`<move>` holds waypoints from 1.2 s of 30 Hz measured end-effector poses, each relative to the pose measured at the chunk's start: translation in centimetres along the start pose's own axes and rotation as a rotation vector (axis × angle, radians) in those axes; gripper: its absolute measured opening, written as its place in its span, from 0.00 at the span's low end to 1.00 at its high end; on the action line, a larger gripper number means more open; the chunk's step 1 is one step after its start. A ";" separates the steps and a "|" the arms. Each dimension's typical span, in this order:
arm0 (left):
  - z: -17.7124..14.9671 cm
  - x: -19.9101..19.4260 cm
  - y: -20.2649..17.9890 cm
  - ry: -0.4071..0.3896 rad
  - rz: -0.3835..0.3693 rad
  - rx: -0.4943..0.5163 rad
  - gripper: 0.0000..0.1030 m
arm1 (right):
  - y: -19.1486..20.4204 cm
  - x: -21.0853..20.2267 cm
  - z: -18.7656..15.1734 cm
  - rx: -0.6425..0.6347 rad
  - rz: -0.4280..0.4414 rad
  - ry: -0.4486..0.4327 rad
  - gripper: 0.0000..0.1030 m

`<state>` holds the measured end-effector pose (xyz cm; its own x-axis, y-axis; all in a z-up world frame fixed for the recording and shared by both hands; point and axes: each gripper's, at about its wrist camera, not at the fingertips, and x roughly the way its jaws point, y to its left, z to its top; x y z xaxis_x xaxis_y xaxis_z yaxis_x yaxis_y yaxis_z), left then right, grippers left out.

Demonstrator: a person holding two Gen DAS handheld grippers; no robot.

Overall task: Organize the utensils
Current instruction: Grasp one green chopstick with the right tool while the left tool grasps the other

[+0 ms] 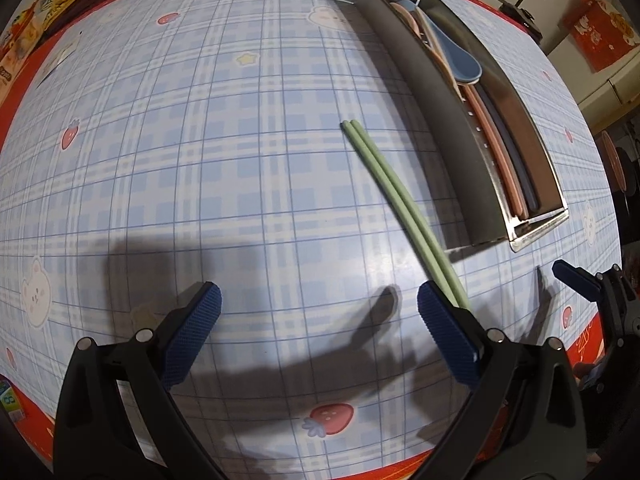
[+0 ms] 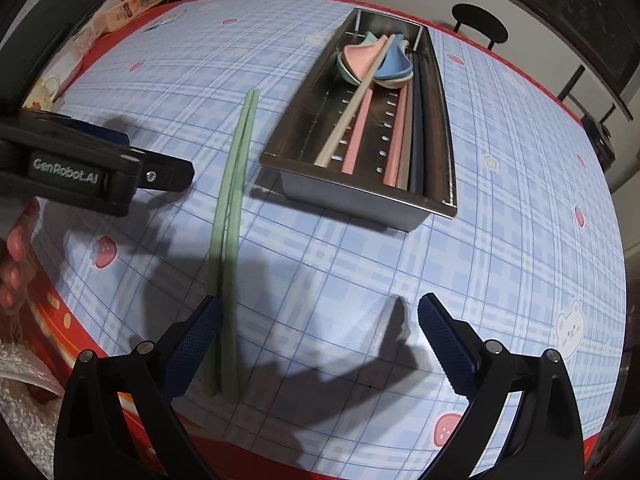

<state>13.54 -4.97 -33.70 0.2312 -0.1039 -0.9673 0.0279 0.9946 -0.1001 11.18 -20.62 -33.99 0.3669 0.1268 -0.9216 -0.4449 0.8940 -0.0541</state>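
Green chopsticks (image 2: pixel 230 208) lie on the cloth (image 2: pixel 500 240) beside the tray (image 2: pixel 360 200), just inside the right gripper's (image 2: pixel 318 320) left pad; both grippers (image 1: pixel 318 308) gape wide, empty.

The left gripper (image 1: pixel 318 322) hangs over the plaid desk (image 1: pixel 200 140) with its blue fingers (image 1: pixel 192 336) spread wide and nothing between them. A pair of green chopsticks (image 1: pixel 394 196) lies beside the steel utensil tray (image 1: pixel 452 120), which holds a blue spoon (image 1: pixel 456 54) and pink chopsticks (image 1: pixel 500 160).
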 end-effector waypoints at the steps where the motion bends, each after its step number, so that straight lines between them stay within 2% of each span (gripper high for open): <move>1: -0.1 0.0 0.0 -0.001 0.000 -0.003 0.94 | 0.1 0.0 0.0 -0.003 0.008 0.000 0.82; 4: -0.1 0.1 0.3 -0.001 0.001 -0.008 0.94 | 0.6 0.1 0.2 -0.020 0.018 0.007 0.73; 6: -0.1 0.0 0.3 -0.001 0.003 -0.009 0.94 | 0.8 0.0 0.3 -0.023 0.050 0.007 0.61; 11: 0.2 0.3 0.0 -0.003 0.009 0.003 0.94 | 1.0 -0.5 0.3 -0.032 0.095 -0.004 0.17; 13: 0.5 0.4 -0.7 -0.004 0.005 0.014 0.94 | 0.7 -0.7 0.1 -0.012 0.118 -0.002 0.12; 17: 1.2 0.5 -1.9 -0.012 0.009 0.039 0.94 | -0.5 -0.9 -0.2 0.052 0.156 0.002 0.08; 25: 2.7 1.6 -4.2 -0.037 0.072 0.088 0.94 | -0.2 -1.1 -0.8 0.030 0.135 -0.011 0.08; 30: 2.6 2.2 -5.5 -0.053 0.107 0.148 0.95 | -0.2 -1.3 -1.1 0.037 0.139 -0.013 0.08; 36: 1.7 1.6 -5.1 -0.030 0.112 0.146 0.95 | -0.3 -1.0 -0.5 0.039 0.137 -0.002 0.08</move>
<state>15.38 -10.24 -34.39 0.2693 0.0050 -0.9631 0.1404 0.9891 0.0444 10.54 -21.21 -33.24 0.3069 0.2494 -0.9185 -0.4587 0.8844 0.0869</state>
